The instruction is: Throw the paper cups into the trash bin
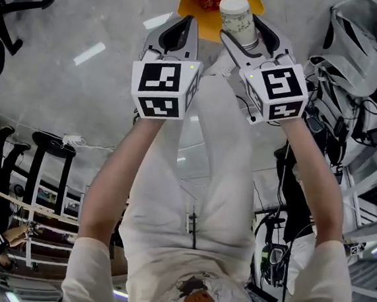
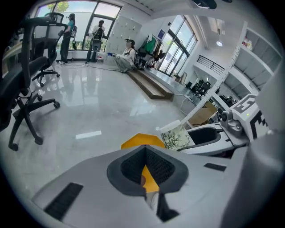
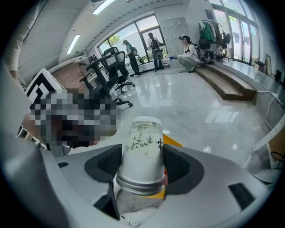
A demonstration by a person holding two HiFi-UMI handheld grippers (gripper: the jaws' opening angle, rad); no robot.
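In the head view the person stands over a grey floor [image 1: 88,24] with both tools held out in front. The right gripper [image 1: 247,34] is clamped on a paper cup [image 1: 239,19], which lies lengthwise between its jaws with one end poking out past the tips. The left gripper [image 1: 180,30] beside it carries nothing. An orange-yellow object [image 1: 193,1] sits on the floor just beyond both grippers. It may be the bin, but I cannot tell from here. In the left gripper view the jaws meet at their tips with nothing between them, and only a sliver of the orange-yellow object shows through the hollow behind the tips. The cup is off to the right, in the other gripper. In the right gripper view the dark pads [image 3: 180,167] press the cup's two sides, and its printed wall looks round and undented. A grey band circles the end nearer the camera. The cup is probably very light and thin-walled, so it would crush under a hard squeeze. It is also smooth and tapered, so it could slide out along the jaws if the grip is loose. A gentle hold across the middle of the wall, as it is held now, seems right, and once the jaws part it should simply fall out.
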